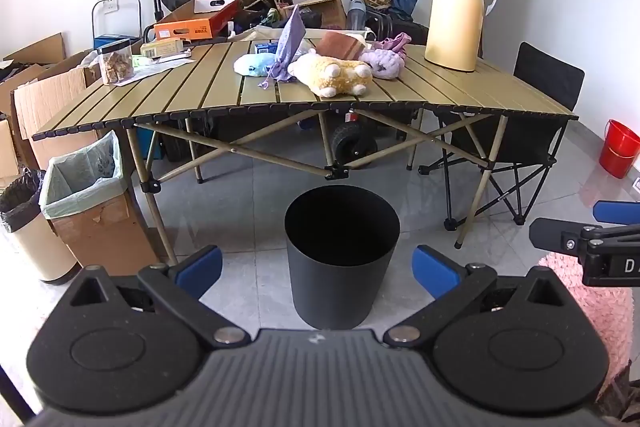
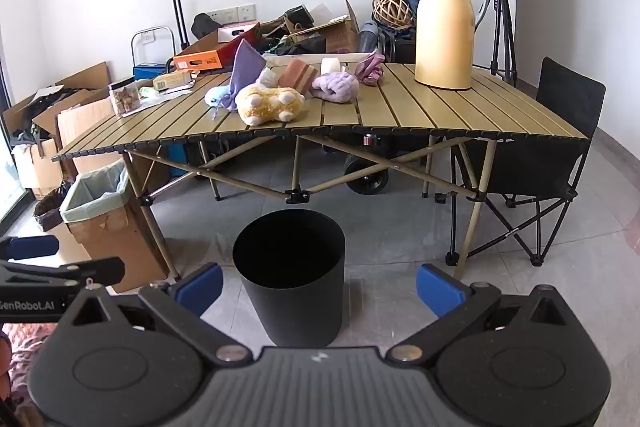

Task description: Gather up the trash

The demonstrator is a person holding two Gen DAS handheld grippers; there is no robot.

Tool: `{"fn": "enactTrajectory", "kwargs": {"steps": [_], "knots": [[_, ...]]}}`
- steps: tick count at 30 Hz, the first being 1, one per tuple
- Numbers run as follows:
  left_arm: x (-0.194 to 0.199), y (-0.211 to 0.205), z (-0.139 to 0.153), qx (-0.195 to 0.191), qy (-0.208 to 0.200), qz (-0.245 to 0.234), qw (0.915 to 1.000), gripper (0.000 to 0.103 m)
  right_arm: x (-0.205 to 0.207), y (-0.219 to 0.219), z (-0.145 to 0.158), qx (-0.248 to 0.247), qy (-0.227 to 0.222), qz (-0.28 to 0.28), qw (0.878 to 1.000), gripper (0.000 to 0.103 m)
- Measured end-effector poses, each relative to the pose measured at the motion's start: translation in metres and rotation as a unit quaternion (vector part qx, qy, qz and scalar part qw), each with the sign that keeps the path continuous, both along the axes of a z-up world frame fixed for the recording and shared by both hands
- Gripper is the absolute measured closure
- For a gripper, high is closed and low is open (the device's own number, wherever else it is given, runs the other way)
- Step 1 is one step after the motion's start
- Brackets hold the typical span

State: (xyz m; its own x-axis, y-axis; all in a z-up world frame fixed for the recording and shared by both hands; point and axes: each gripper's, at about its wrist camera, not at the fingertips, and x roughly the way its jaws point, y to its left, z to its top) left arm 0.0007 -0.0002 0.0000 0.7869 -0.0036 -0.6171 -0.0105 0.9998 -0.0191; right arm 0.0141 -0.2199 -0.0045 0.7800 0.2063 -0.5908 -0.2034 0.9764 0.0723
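Trash: none could be picked out for sure; the likeliest scraps were papers at ten o'clock on the table, far from both tongs.
Bin: black bin stood on the floor at twelve o'clock, just ahead.
Left tongs: jaws spread fully, holding nothing.
Right tongs: likewise wide and empty.
Risk: plush toys sat near the papers, so a careless grab could bin one.
Hidden: the bin's inside was too dark to read.
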Motion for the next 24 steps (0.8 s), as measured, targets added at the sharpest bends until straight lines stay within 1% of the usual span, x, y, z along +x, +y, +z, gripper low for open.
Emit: {"fn": "enactTrajectory", "kwargs": {"steps": [2, 4, 6, 9, 24], "knots": [[0.0013, -0.0005, -0.0001, 0.001, 0.001, -0.002, 1.0000, 0.000, 0.0002, -0.0001, -0.0002, 0.000, -0.001, 0.000, 1.000, 0.000], [-0.0026, -0.0028, 0.0005, 0.005, -0.015, 0.001, 0.9999, 0.000, 0.0005, 0.0000, -0.0003, -0.001, 0.000, 0.000, 1.000, 0.000], [-0.0086, -0.0043, 0.0043, 0.003, -0.016, 0.001, 0.9999, 0.000, 0.0009, 0.0000, -0.0005, -0.001, 0.000, -0.001, 1.000, 0.000], [-0.0045, -0.0022, 0.0029, 0.002, -0.007, 0.001, 1.0000, 0.000, 0.0019, 0.0006, -0.0001, 0.000, 0.001, -0.002, 1.000, 0.000], [-0.0048, -0.0008, 0.0031, 0.000, -0.008, 0.000, 1.0000, 0.000, 0.0058, 0.0041, -0.0024, -0.001, 0.004, 0.000, 1.000, 0.000]]}}
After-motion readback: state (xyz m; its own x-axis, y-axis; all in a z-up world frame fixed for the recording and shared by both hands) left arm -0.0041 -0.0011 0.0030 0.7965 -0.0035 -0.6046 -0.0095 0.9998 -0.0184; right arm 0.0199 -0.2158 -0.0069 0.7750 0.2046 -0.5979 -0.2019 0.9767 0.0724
